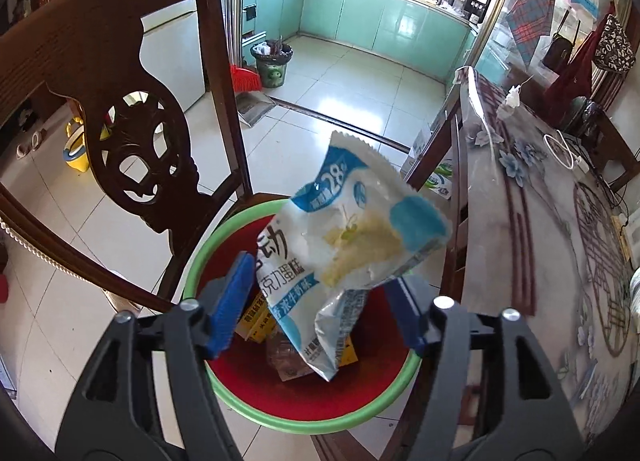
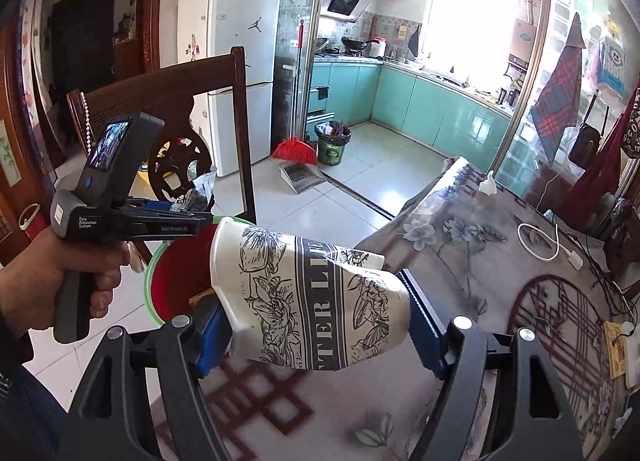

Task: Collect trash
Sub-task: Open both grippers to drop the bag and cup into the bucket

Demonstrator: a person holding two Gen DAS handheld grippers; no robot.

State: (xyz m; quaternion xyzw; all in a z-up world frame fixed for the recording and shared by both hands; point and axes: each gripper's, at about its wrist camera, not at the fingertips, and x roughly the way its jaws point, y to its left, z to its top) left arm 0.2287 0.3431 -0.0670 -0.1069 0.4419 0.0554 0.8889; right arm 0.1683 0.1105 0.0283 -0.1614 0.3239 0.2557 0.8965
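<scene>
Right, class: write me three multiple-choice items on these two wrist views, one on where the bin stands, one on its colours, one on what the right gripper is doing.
1. Where is the bin?
A. On the table
B. On the floor between the chair and the table
C. In the kitchen doorway

2. What colours is it?
A. Red inside, green rim
B. All blue
C. Black with a white rim

3. What is the right gripper doing?
A. Empty and open
B. Holding a broom
C. Closed on a crushed paper cup

Answers: 1 B, it sits on tiles beside both. 2 A, both colours show in the left view. 3 C, both pads press the dented cup.
</scene>
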